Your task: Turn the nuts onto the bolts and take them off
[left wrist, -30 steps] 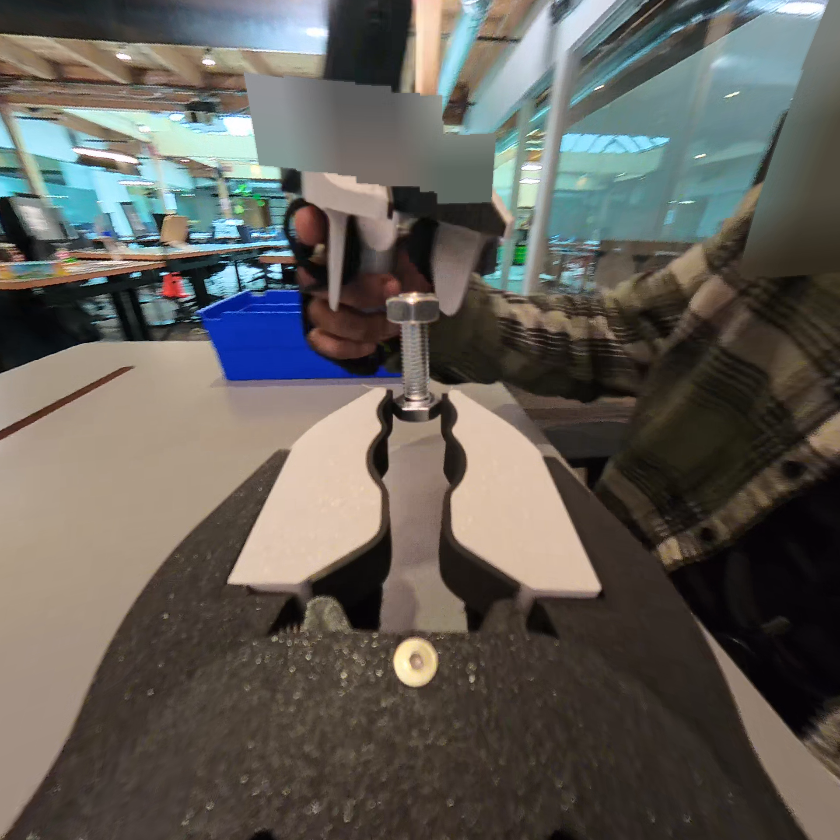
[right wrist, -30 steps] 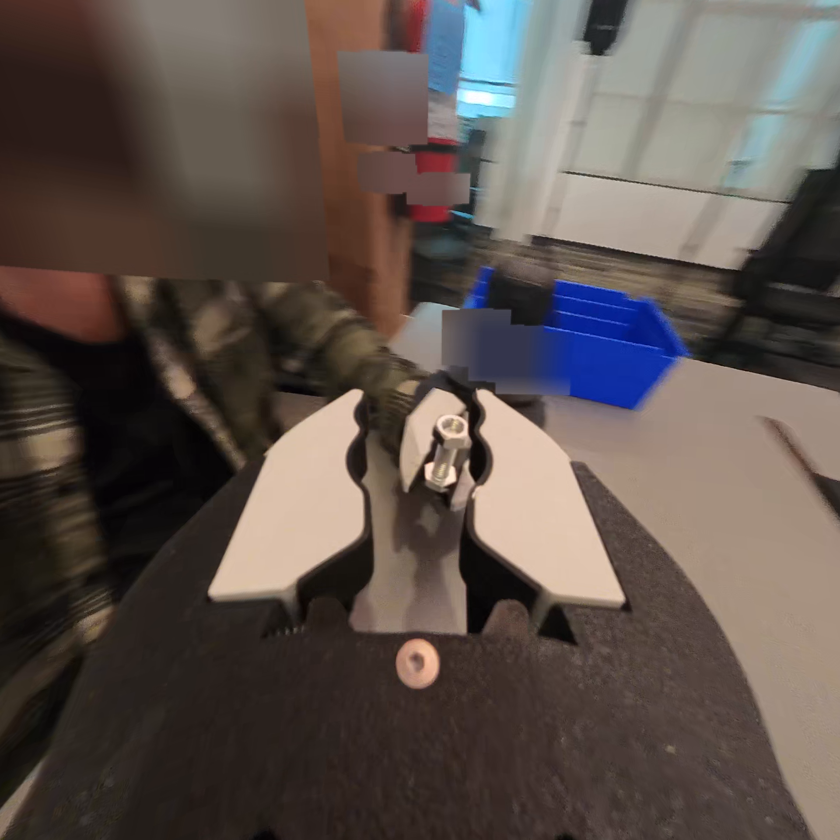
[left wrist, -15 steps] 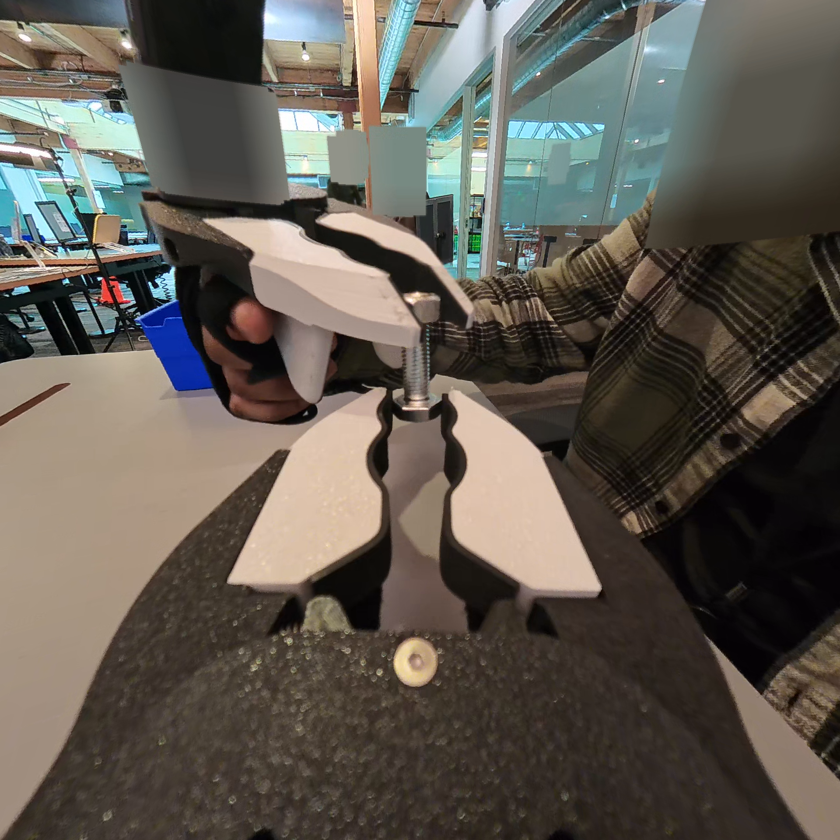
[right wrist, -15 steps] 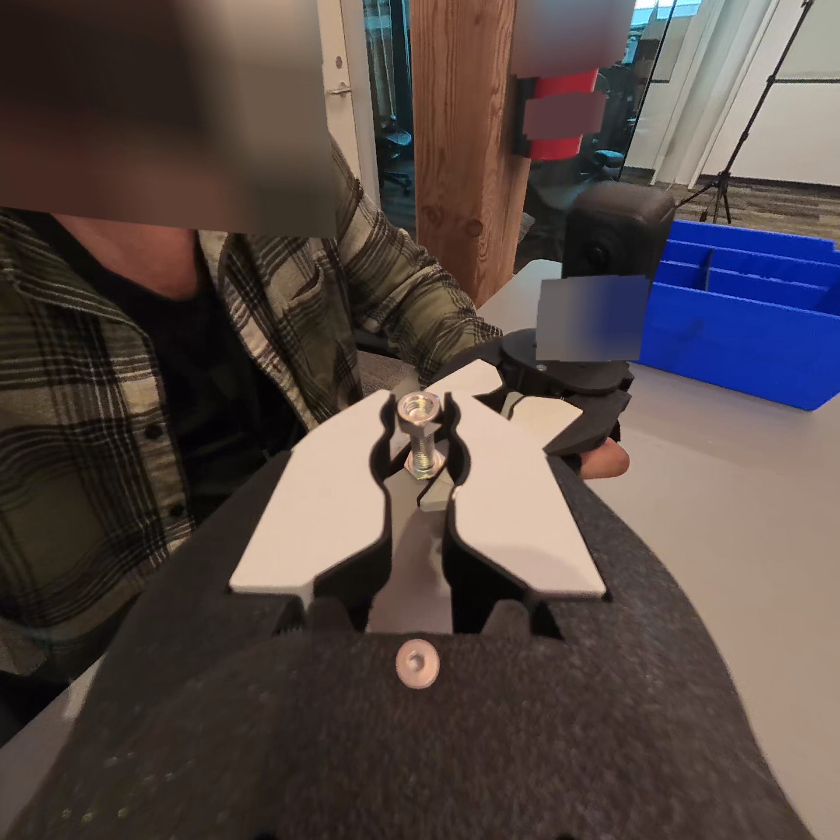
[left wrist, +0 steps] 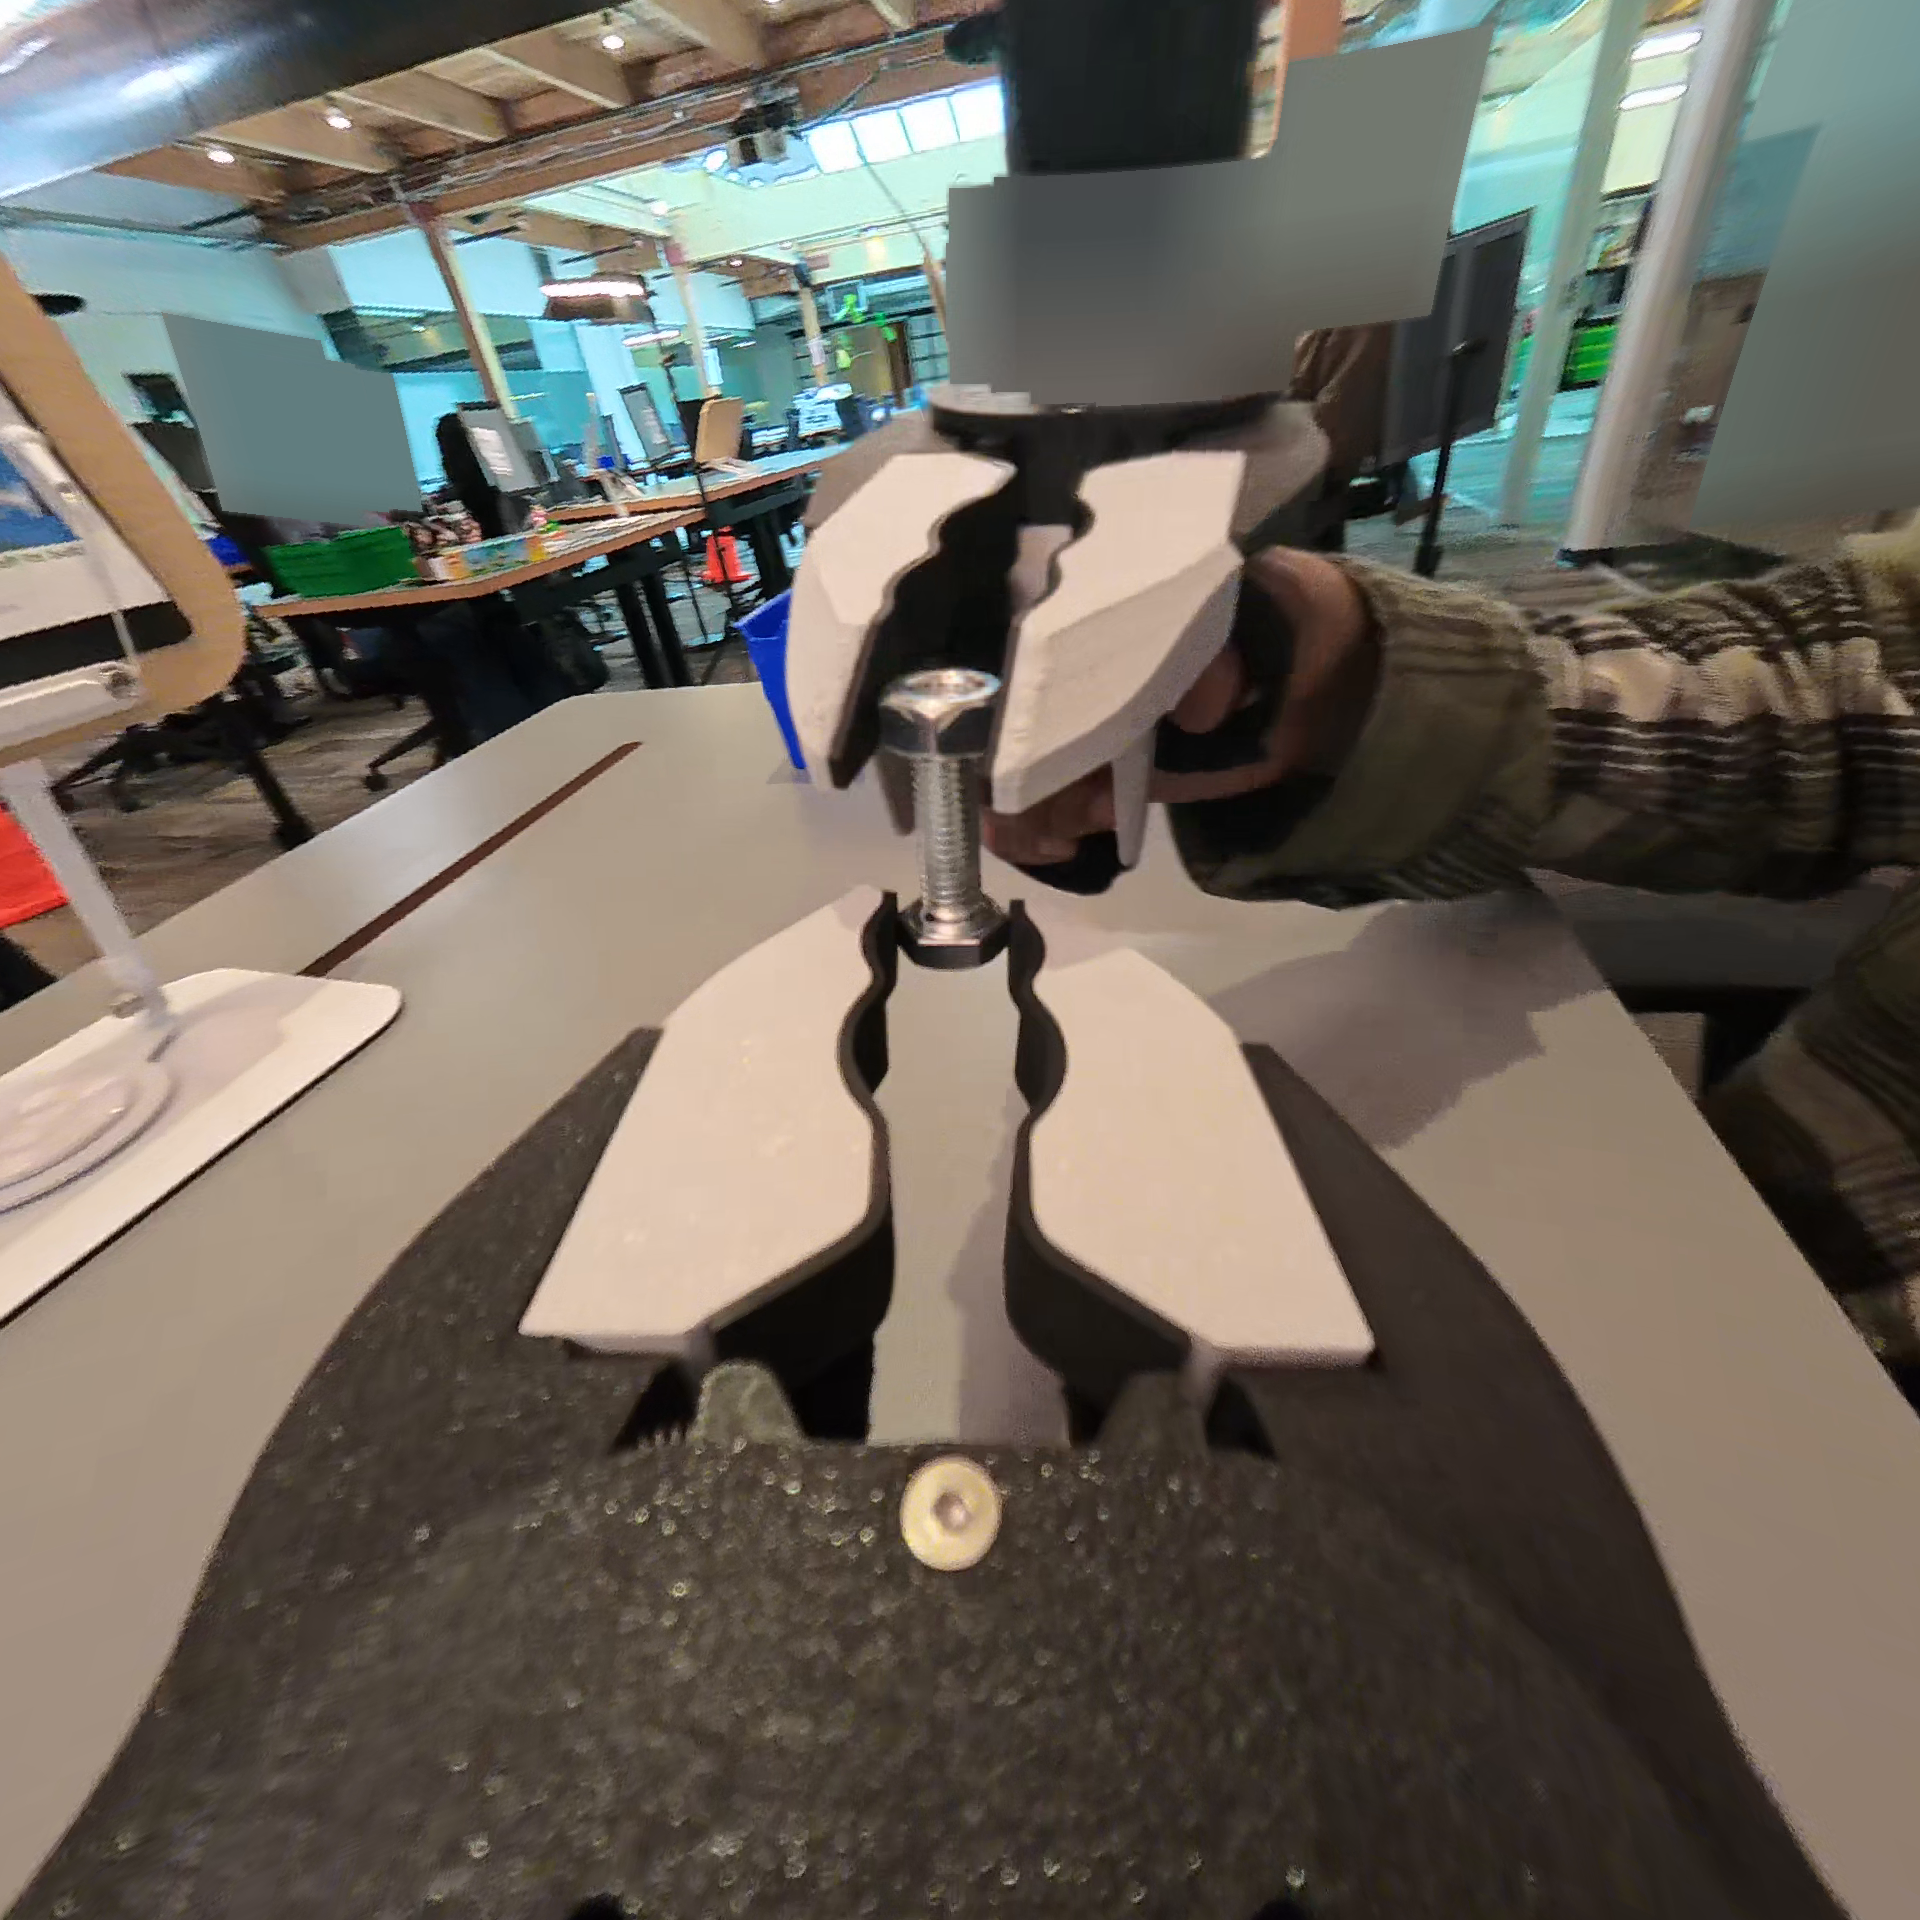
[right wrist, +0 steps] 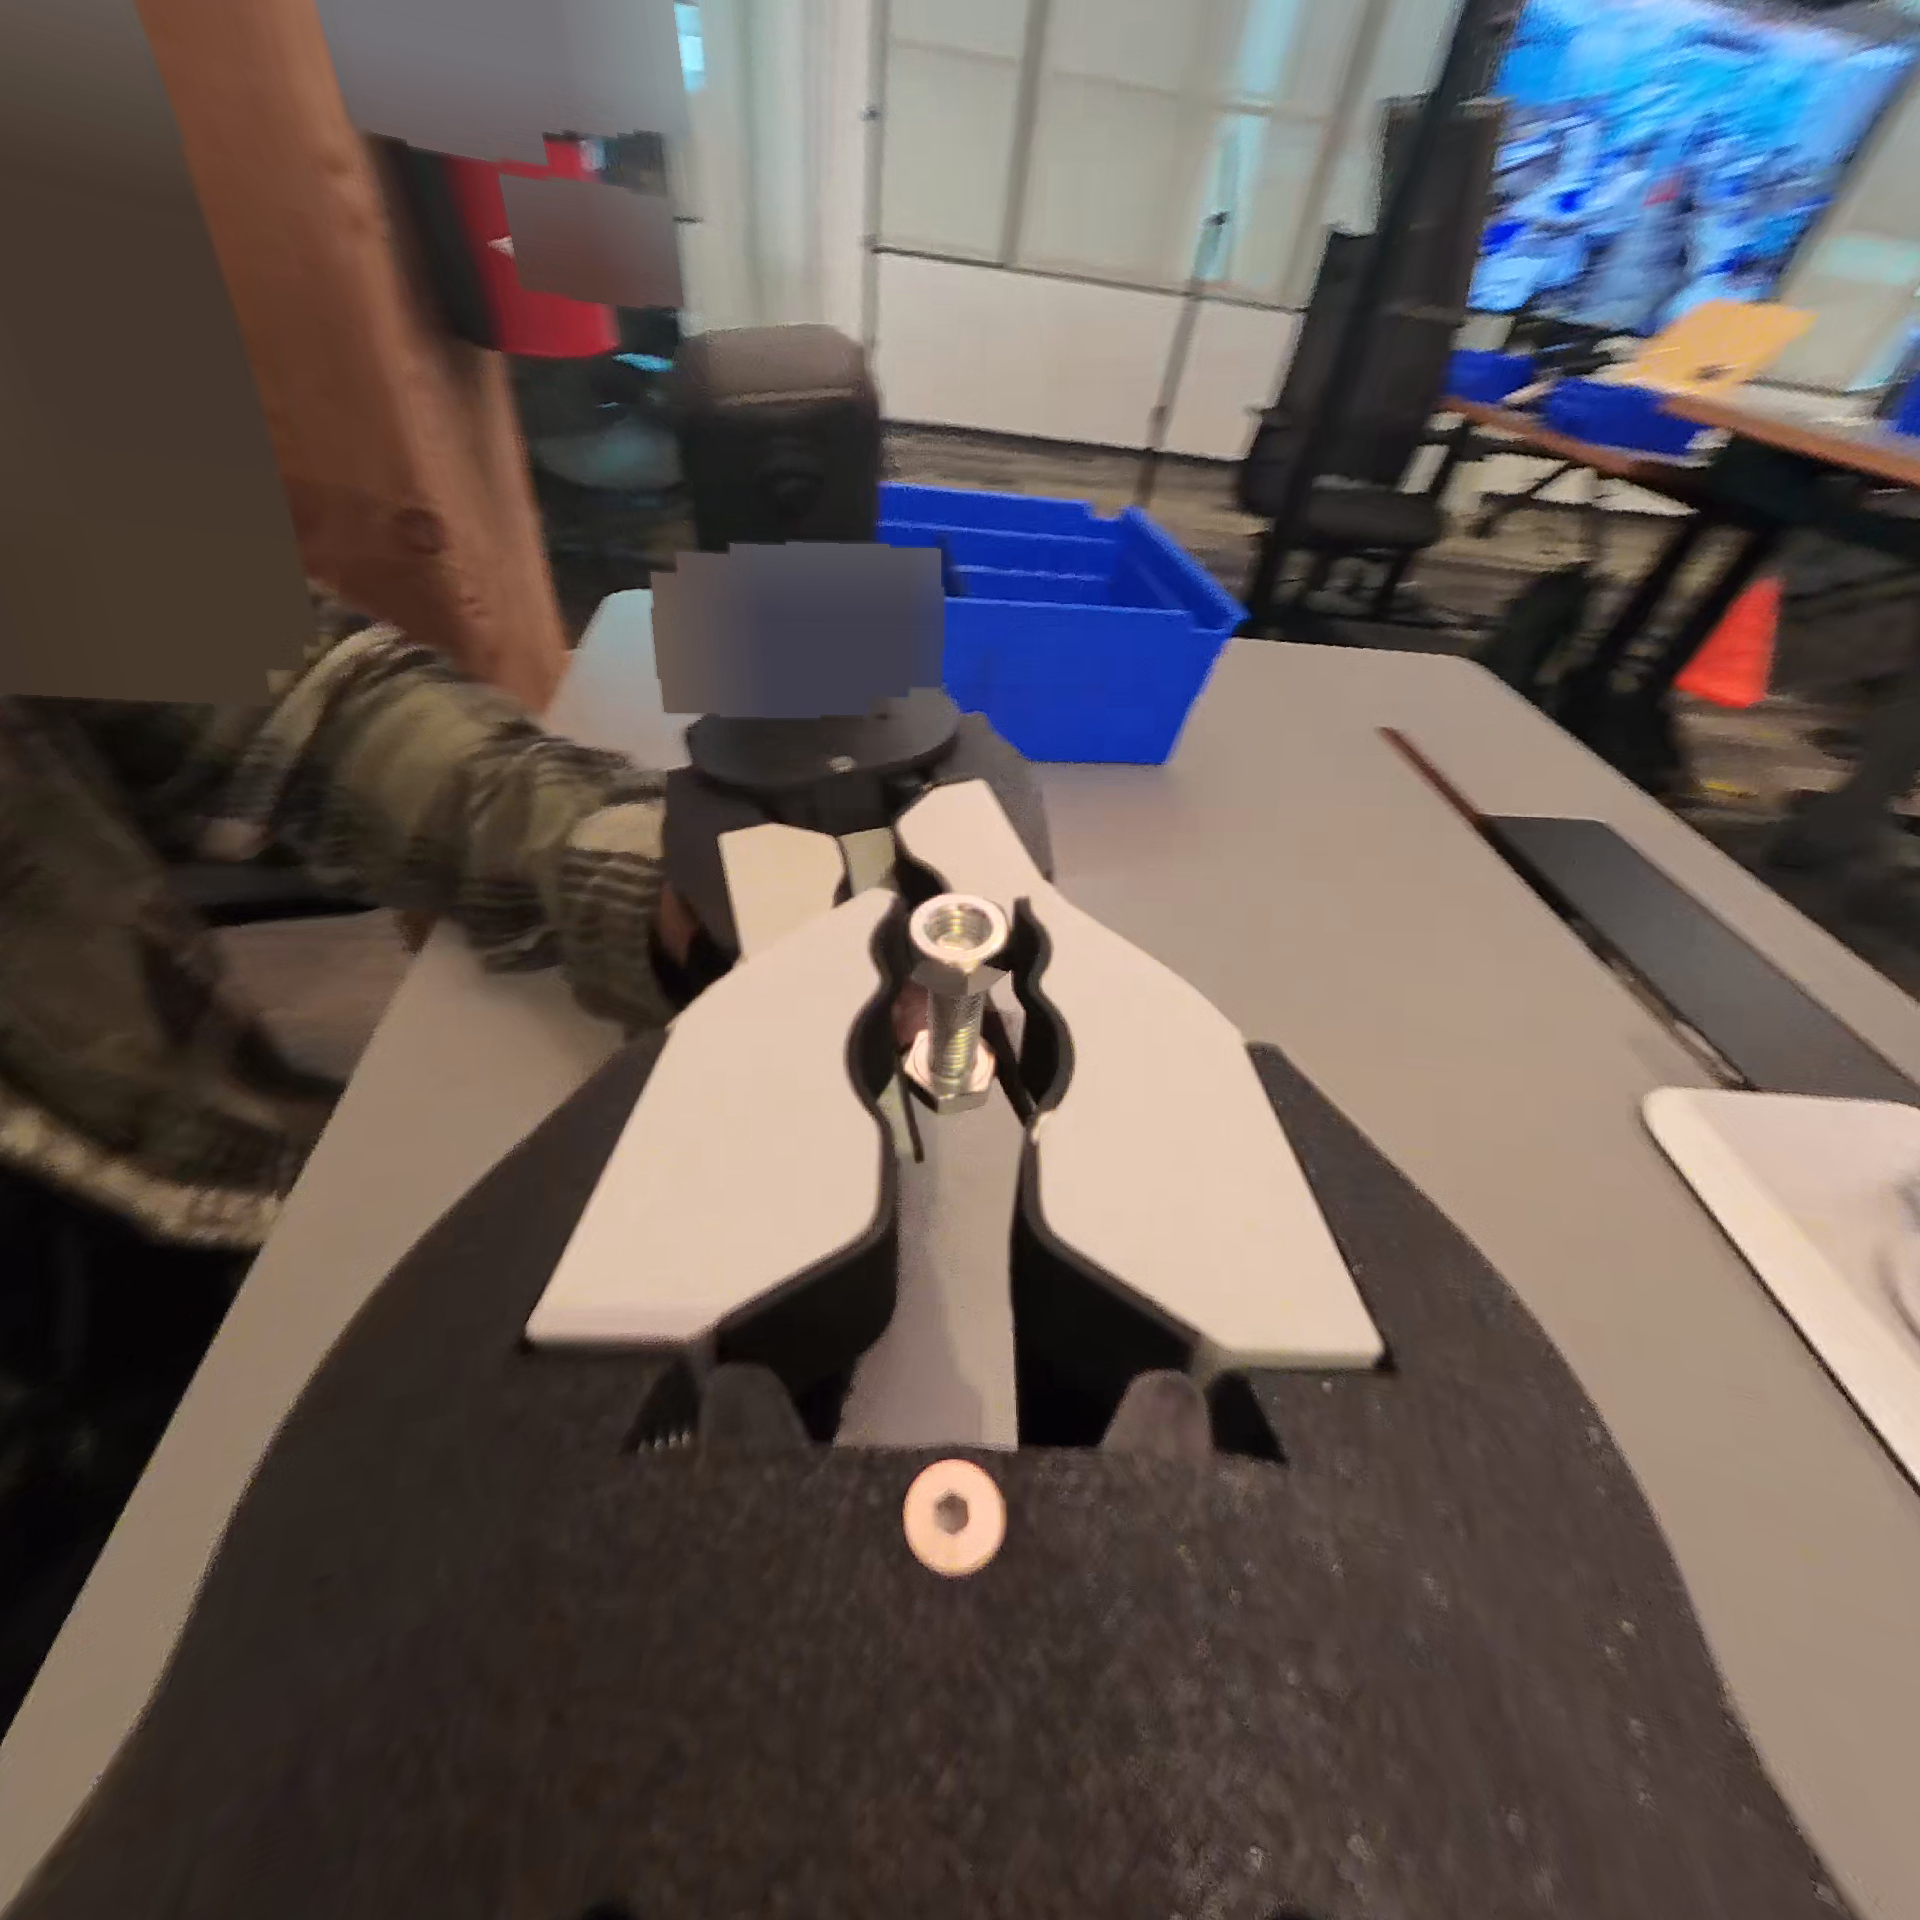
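Observation:
A silver bolt (left wrist: 943, 831) stands upright above the grey table (left wrist: 1507, 1195). My left gripper (left wrist: 951, 930) is shut on the hex head at the bolt's lower end (left wrist: 951, 937). My right gripper (left wrist: 935, 743) comes down from above and behind and is shut on the nut (left wrist: 940, 712) at the top of the thread. In the right wrist view the right gripper (right wrist: 956, 940) holds the hollow nut (right wrist: 956, 933). The thread (right wrist: 951, 1029) runs down to the hex head (right wrist: 945, 1081). The left gripper (right wrist: 883, 862) lies beyond and beneath.
A blue bin (right wrist: 1081, 644) stands at the table's far edge and also shows in the left wrist view (left wrist: 764, 665). A white stand base (left wrist: 187, 1081) lies at the left. A dark strip (right wrist: 1662, 935) crosses the table. A plaid sleeve (left wrist: 1610, 748) reaches in from the right. There is about 4 cm between the tips of the two grippers.
My right gripper has swung around the bolt's top, from the left side to behind it, still shut on the nut. My left gripper has kept hold of the bolt's lower end.

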Demonstrator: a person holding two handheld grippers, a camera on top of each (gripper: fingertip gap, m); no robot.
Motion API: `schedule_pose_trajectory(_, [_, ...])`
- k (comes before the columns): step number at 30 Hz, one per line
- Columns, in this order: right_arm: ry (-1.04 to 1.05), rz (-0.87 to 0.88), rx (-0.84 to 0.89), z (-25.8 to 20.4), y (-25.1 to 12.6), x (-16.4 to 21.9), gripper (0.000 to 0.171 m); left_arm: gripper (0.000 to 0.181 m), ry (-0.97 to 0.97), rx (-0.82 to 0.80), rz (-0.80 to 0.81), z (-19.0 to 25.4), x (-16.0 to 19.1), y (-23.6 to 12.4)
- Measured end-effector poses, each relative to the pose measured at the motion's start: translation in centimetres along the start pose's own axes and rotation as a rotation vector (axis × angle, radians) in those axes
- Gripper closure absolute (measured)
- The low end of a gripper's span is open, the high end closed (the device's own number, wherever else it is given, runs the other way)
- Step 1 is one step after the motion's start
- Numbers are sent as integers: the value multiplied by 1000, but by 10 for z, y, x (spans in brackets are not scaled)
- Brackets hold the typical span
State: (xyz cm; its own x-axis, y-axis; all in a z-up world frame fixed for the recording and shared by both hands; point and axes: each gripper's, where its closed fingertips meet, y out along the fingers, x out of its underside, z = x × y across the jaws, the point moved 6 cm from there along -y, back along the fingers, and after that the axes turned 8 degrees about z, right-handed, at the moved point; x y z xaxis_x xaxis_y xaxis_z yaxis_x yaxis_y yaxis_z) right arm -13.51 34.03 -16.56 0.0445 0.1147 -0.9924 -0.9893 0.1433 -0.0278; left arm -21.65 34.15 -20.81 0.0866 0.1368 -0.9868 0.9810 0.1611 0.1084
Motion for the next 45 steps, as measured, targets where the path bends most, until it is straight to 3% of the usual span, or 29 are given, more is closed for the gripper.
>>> schedule_pose_trajectory(8, [53,83,330,-6,0,11,151,162,-9,-41,-46,-4,5,0])
schedule_pose_trajectory(12, [0,78,307,-5,-7,3,128,162,-47,8,-27,-2,4,0])
schedule_pose_trajectory(15, [-62,33,136,1,-14,-11,115,162,-82,60,0,0,2,1])
schedule_pose_trajectory(17, [-97,33,-129,-1,-20,-20,117,162,-107,129,30,5,0,1])
schedule_pose_trajectory(20, [28,79,-555,-7,-29,-33,123,162,-134,245,59,15,-1,3])
schedule_pose_trajectory(25, [59,-11,-723,-2,-15,-20,124,162,-116,331,53,26,-1,5])
schedule_pose_trajectory(28, [63,-39,-783,-6,-9,-9,133,161,-121,344,59,27,-1,4])
schedule_pose_trajectory(30, [62,-31,-792,-7,-6,-5,149,162,-124,345,60,26,-1,4])
schedule_pose_trajectory(35, [89,0,-646,1,-4,0,152,162,-104,265,44,19,0,4])
schedule_pose_trajectory(45, [-9,12,85,3,-3,12,152,162,33,-58,-80,-3,7,2])
